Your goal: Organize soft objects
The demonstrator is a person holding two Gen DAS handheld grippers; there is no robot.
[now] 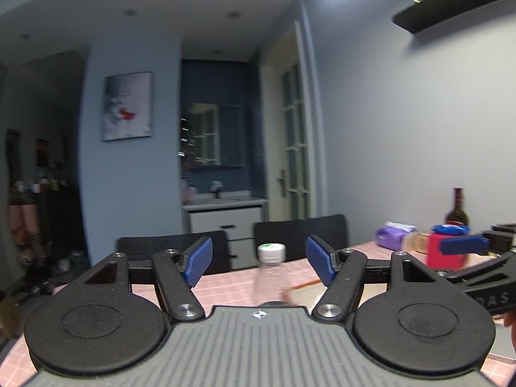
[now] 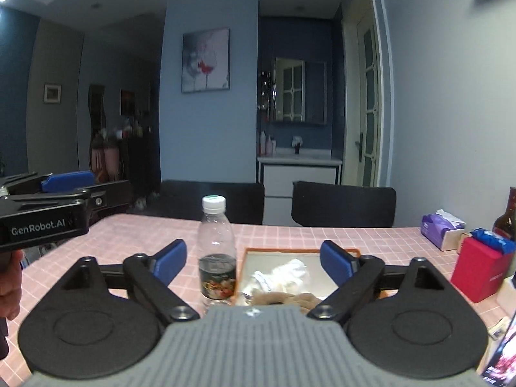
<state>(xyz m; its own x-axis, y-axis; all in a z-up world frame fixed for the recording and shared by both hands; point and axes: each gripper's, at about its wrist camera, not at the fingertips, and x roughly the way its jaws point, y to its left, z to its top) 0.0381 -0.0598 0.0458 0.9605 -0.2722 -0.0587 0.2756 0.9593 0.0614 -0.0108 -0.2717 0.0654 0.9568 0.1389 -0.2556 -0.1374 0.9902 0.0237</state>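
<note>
A tray (image 2: 335, 251) with an orange rim lies on the pink checked table. In it sit a crumpled white soft thing (image 2: 288, 274) and a brown soft thing (image 2: 290, 298), partly hidden behind my right gripper's body. My right gripper (image 2: 253, 262) hangs above the tray's near side, open, with nothing between its blue pads. My left gripper (image 1: 259, 262) is open too, pointing level over the table. A clear bottle (image 1: 271, 271) with a white cap shows through its gap, and the pads do not touch it. From the right wrist view the bottle (image 2: 217, 251) stands just left of the tray.
At the right stand a red box (image 2: 480, 267) with a blue packet (image 2: 493, 240) on top, a purple tissue pack (image 2: 441, 225) and a dark bottle (image 2: 508, 219). Two black chairs (image 2: 343, 204) line the table's far edge. A person's hand (image 2: 9, 287) holds the left gripper.
</note>
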